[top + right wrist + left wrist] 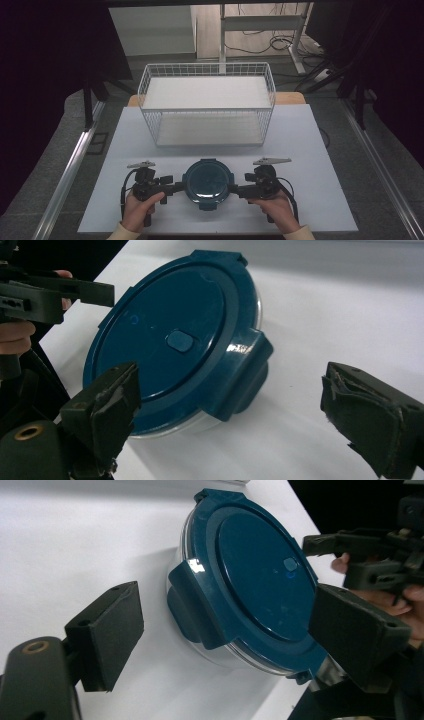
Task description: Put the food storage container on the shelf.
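Left hand-held gripper (176,188) and right hand-held gripper (237,189) gape wide, flanking the seemingly untouched lidded container (207,183).

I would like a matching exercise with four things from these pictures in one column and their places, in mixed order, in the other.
Things:
1. wire basket
2. round container
3. left tongs
4. right tongs

Places:
A. at the container's left clip, open
B. far part of the table
C. at the container's right clip, open
D. near edge, between both tongs

Pairs: 1-B, 2-D, 3-A, 4-C
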### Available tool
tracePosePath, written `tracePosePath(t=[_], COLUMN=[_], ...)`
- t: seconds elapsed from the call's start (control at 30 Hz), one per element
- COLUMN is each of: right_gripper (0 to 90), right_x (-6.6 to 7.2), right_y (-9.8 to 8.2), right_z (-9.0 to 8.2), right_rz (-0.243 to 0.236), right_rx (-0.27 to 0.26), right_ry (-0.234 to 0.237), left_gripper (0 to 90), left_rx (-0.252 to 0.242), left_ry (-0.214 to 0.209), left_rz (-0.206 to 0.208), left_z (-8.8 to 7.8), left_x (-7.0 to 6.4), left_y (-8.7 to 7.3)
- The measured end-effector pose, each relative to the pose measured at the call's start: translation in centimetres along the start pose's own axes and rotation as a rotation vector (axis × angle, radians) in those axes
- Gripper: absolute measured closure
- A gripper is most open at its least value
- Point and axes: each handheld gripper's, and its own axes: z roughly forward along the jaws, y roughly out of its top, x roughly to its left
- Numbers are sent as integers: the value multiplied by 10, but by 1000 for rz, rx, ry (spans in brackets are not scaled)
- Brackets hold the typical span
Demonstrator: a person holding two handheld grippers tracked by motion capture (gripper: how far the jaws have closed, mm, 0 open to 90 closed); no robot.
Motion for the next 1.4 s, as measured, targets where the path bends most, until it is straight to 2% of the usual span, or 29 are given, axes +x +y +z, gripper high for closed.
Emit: tracePosePath(t=[0.17,0.2,0.27,0.4,0.43,0.57,0.7,0.77,0.8,0.83,0.87,0.9,0.97,1.07,1.17,1.4], right_gripper=[84,82,80,89,95,112,117,174,181,181,189,206,256,271,287,350], right_x=[1,1,2,4,4,4,5,2,0,0,-4,-5,-6,-8,-9,-5], right_y=[1,0,-1,-3,-3,-5,-7,-9,-10,-10,-13,-14,-14,-13,-13,-14], right_z=[10,14,19,27,28,33,36,38,39,39,40,39,37,36,35,27], right_rz=[35,45,69,109,117,164,184,220,242,242,288,292,305,320,343,330], right_rx=[16,26,39,25,25,25,34,39,41,41,35,26,-2,-2,2,-19], right_ry=[14,14,25,23,26,66,83,101,119,119,148,151,145,150,148,147], left_gripper=[142,141,141,146,154,159,170,220,215,221,236,251,255,303,311,356], left_rx=[20,33,45,53,53,64,76,88,96,96,99,101,100,84,83,69], left_ry=[-34,-56,-54,-92,-92,-126,-140,-170,-166,-166,-148,-135,-139,-122,-126,-118], left_rz=[-21,-31,-39,-94,-94,-134,-143,-171,-173,-173,-161,-172,-179,-181,-190,-178], left_z=[7,13,18,22,22,29,33,37,39,39,39,40,40,37,36,29], left_x=[4,5,7,15,15,19,19,19,18,18,17,17,18,16,16,11], left_y=[0,1,1,1,1,1,-1,-3,-4,-4,-5,-6,-7,-6,-6,-8])
